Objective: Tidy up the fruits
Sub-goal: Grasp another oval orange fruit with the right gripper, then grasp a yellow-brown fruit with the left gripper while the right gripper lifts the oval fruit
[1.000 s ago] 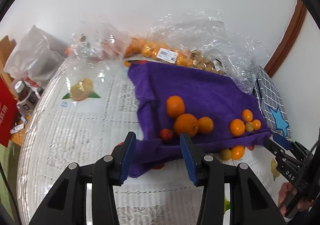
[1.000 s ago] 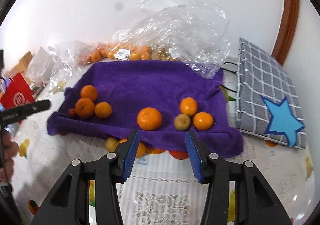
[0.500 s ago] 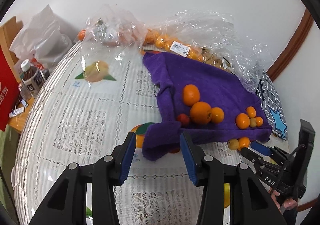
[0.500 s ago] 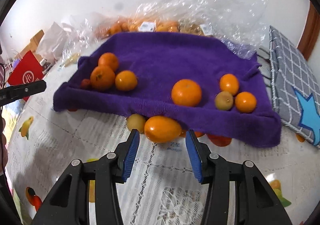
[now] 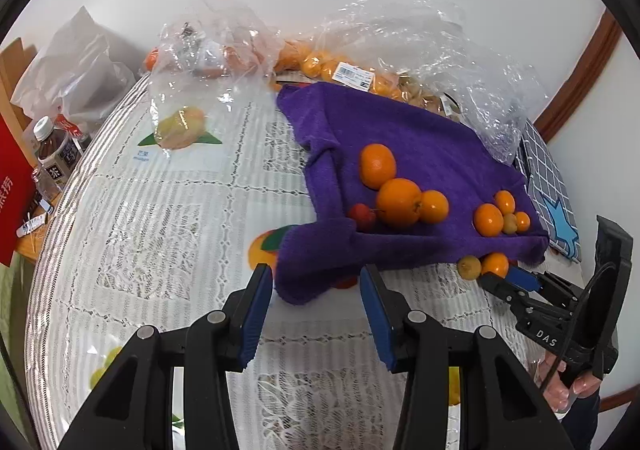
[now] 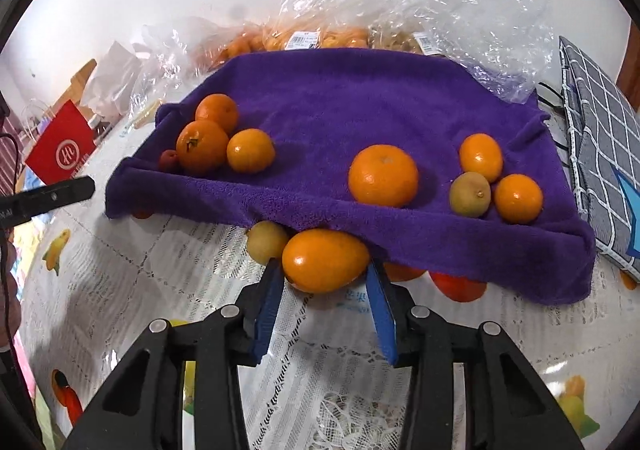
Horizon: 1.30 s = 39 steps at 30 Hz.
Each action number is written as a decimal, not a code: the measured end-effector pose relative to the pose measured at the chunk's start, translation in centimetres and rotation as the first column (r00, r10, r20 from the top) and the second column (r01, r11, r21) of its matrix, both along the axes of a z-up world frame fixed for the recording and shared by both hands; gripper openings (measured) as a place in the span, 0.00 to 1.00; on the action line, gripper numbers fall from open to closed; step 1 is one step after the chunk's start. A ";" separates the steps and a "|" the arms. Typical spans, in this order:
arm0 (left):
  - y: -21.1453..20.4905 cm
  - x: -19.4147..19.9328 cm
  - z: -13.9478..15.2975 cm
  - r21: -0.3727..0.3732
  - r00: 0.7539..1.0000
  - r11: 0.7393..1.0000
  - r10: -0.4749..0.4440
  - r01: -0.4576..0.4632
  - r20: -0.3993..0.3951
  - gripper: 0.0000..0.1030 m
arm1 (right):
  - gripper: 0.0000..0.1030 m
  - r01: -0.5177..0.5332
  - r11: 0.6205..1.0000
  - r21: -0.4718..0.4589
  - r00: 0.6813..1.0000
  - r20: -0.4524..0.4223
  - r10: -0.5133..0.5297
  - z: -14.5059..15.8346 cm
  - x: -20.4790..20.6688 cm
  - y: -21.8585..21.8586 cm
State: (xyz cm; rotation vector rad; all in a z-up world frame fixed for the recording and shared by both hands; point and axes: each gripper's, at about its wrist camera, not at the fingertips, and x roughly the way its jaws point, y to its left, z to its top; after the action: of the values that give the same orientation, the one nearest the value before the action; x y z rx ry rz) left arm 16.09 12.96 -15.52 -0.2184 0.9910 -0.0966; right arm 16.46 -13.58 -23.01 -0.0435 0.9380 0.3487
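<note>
A purple towel (image 6: pixel 360 98) lies on the lace-covered table (image 6: pixel 160 274) with several oranges on it, a large orange (image 6: pixel 383 175) near its front edge. An oval orange fruit (image 6: pixel 325 260) sits just under that edge beside a yellowish fruit (image 6: pixel 266 241). My right gripper (image 6: pixel 325 270) is closing its jaws on the oval fruit, with the blue pads (image 6: pixel 270 290) touching its sides. My left gripper (image 5: pixel 315 274) stands open at the towel's near left corner (image 5: pixel 304 282), which lies loose between its fingertips. The right gripper (image 5: pixel 508 278) also shows at the right of the left wrist view.
Clear plastic bags (image 5: pixel 420 50) with more fruit lie behind the towel. A grey checked pad with a blue star (image 6: pixel 600 170) is at the right. Bottles (image 5: pixel 56 154) and a red box (image 6: pixel 60 150) stand off the table's left edge. A hand (image 5: pixel 568 390) holds the right gripper.
The right gripper has come down to the oval orange fruit in front of the towel, and its jaws have narrowed around it. The left gripper has drawn back a little from the towel.
</note>
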 end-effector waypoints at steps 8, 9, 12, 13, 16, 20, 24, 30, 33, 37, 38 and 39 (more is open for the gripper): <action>-2.3 0.1 -0.2 -0.009 0.999 0.999 -0.048 0.047 -0.010 0.42 | 0.41 -0.004 1.000 0.014 1.000 -0.019 0.004 0.5 -2.7 -3.0; -2.9 0.2 -0.3 -0.006 0.998 0.998 -0.061 0.061 -0.013 0.42 | 0.41 0.007 1.000 0.007 1.000 -0.018 -0.007 0.5 -3.3 -3.6; -4.5 0.6 -0.8 -0.021 0.994 0.995 -0.103 0.103 -0.026 0.42 | 0.41 0.048 0.999 0.006 0.999 -0.020 -0.048 0.5 -4.4 -5.4; -5.0 0.7 -1.1 -0.031 0.993 0.993 -0.116 0.115 -0.032 0.42 | 0.41 0.062 0.998 0.006 0.998 -0.019 -0.062 0.5 -4.8 -6.0; -7.0 1.1 -1.6 -0.054 0.988 0.988 -0.148 0.145 -0.045 0.42 | 0.41 0.088 0.996 0.013 0.996 -0.017 -0.088 0.5 -5.5 -7.3; -9.9 1.4 -2.0 -0.065 0.981 0.981 -0.188 0.185 -0.037 0.42 | 0.41 0.108 0.994 0.009 0.994 -0.007 -0.108 0.9 -6.4 -8.5; -12.3 2.0 -2.5 -0.069 0.977 0.976 -0.211 0.208 -0.034 0.42 | 0.41 0.130 0.991 -0.023 0.991 0.021 -0.129 1.3 -7.0 -9.4; -14.7 3.0 -3.1 -0.052 0.976 0.976 -0.213 0.211 -0.043 0.40 | 0.41 0.172 0.985 -0.019 0.985 0.035 -0.171 1.5 -7.4 -11.6; -15.3 3.5 -3.8 -0.053 0.977 0.979 -0.202 0.199 -0.065 0.28 | 0.41 0.178 0.984 -0.013 0.983 0.038 -0.177 1.4 -7.3 -12.1; -15.5 3.3 -4.0 -0.034 0.978 0.980 -0.199 0.197 -0.061 0.22 | 0.41 0.186 0.983 -0.009 0.982 0.040 -0.185 1.4 -7.1 -12.4; -15.5 3.2 -3.9 -0.031 0.978 0.979 -0.201 0.199 -0.063 0.22 | 0.41 0.187 0.982 -0.012 0.981 0.047 -0.186 1.4 -7.1 -12.5; -15.5 3.1 -3.7 -0.027 0.978 0.980 -0.200 0.199 -0.063 0.22 | 0.41 0.187 0.982 -0.011 0.981 0.052 -0.186 1.5 -7.2 -12.5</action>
State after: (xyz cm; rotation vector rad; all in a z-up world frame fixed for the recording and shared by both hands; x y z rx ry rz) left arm 19.14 -2.52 -19.26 -0.1410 1.0761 -0.2851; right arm 9.29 -26.05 -21.54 0.0211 0.8866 0.1655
